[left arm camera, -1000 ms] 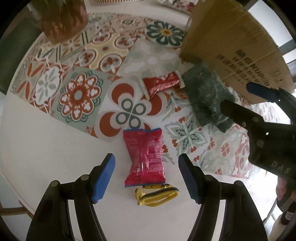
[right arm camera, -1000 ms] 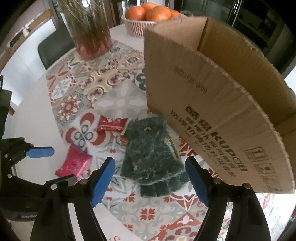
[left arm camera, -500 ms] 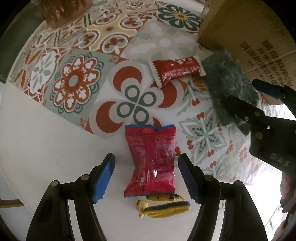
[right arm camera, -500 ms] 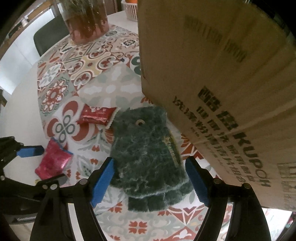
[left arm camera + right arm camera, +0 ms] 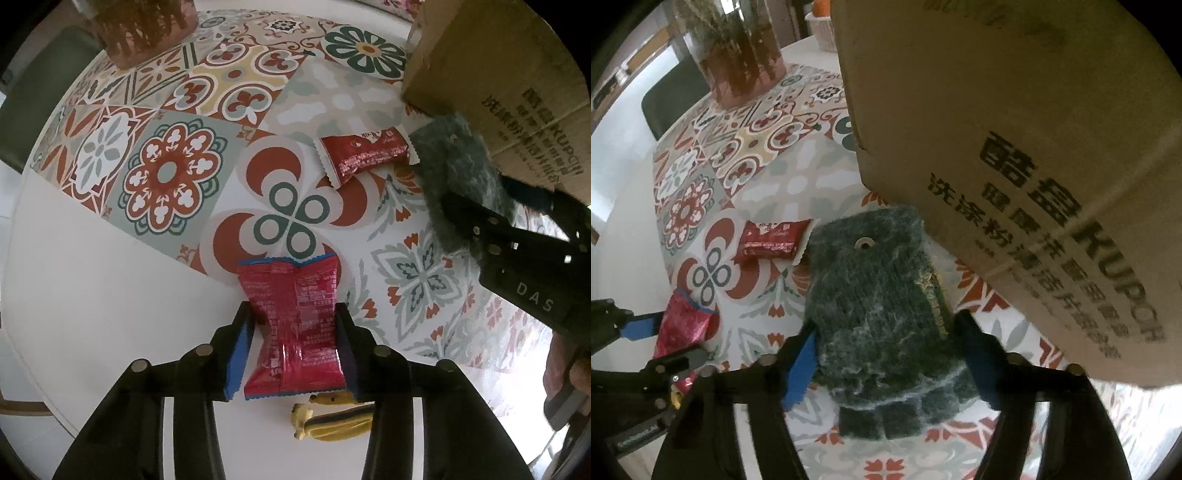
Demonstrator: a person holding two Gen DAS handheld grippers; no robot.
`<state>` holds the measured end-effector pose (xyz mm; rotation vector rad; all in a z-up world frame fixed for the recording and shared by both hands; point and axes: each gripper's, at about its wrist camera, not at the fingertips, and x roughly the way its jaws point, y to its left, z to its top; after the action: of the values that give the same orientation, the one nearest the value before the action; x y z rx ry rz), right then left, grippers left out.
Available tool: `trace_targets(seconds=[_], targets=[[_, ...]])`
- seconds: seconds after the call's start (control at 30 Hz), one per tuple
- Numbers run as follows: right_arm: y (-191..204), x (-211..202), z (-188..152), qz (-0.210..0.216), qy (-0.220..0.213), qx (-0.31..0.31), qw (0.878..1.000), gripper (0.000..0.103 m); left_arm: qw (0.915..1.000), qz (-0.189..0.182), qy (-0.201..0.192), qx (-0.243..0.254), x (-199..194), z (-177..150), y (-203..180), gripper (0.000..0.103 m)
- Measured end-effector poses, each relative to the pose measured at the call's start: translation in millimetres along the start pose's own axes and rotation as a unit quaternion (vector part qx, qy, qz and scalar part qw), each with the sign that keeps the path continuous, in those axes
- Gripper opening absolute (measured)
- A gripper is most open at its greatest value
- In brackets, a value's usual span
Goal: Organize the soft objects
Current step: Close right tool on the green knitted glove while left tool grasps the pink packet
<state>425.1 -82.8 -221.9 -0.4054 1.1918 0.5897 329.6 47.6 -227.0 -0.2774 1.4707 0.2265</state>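
Soft objects on the tabletop (image 5: 92,277) number four: two red snack packets, one dark green fuzzy glove and one small yellow item. The crinkled red packet (image 5: 295,325) lies at the lower centre of the left wrist view, half on the patterned mat (image 5: 166,177), half on bare white surface. The left tool (image 5: 295,332) has closed in on it, both blue pads pressing its sides so the foil pinches at the waist. The flat red packet (image 5: 365,155) lies in the upper right of that view, its far end touching the glove (image 5: 454,173).

In the right wrist view the glove (image 5: 882,325) fills the centre, beside the wall of one cardboard box (image 5: 1015,147). The right tool (image 5: 890,365) straddles the glove's cuff end with its jaws still fairly wide, pads at or just beside the fuzz; whether they are gripping it I cannot tell.

Only the left wrist view shows the yellow item (image 5: 332,421), at the bottom just beyond the crinkled packet's near edge. Only the right wrist view shows a round metal eyelet on the glove and a basket with an orange (image 5: 822,5) at the top. Both show one plant vase (image 5: 738,48) at the upper left.
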Motion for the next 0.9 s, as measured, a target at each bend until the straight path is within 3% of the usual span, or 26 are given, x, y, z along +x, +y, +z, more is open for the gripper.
trace_targets(seconds=[0.13, 0.23, 0.5, 0.9], targets=[[2, -10, -9, -0.003, -0.01, 0.024, 1.0, 0.032, 0.9999, -0.012, -0.008, -0.005, -2, -2, 8, 0.038], [5, -17, -17, -0.002, -0.018, 0.045, 0.999, 0.026, 0.9996, -0.026, -0.013, -0.006, -4, -6, 15, 0.036], [15, -42, -34, 0.002, -0.046, 0.086, 0.995, 0.024, 0.9975, -0.057, -0.042, 0.003, -12, -19, 24, 0.034], [8, -106, -55, -0.01, -0.11, 0.143, 0.983, 0.024, 0.9895, -0.081, -0.114, 0.036, -68, -27, 8, 0.034]])
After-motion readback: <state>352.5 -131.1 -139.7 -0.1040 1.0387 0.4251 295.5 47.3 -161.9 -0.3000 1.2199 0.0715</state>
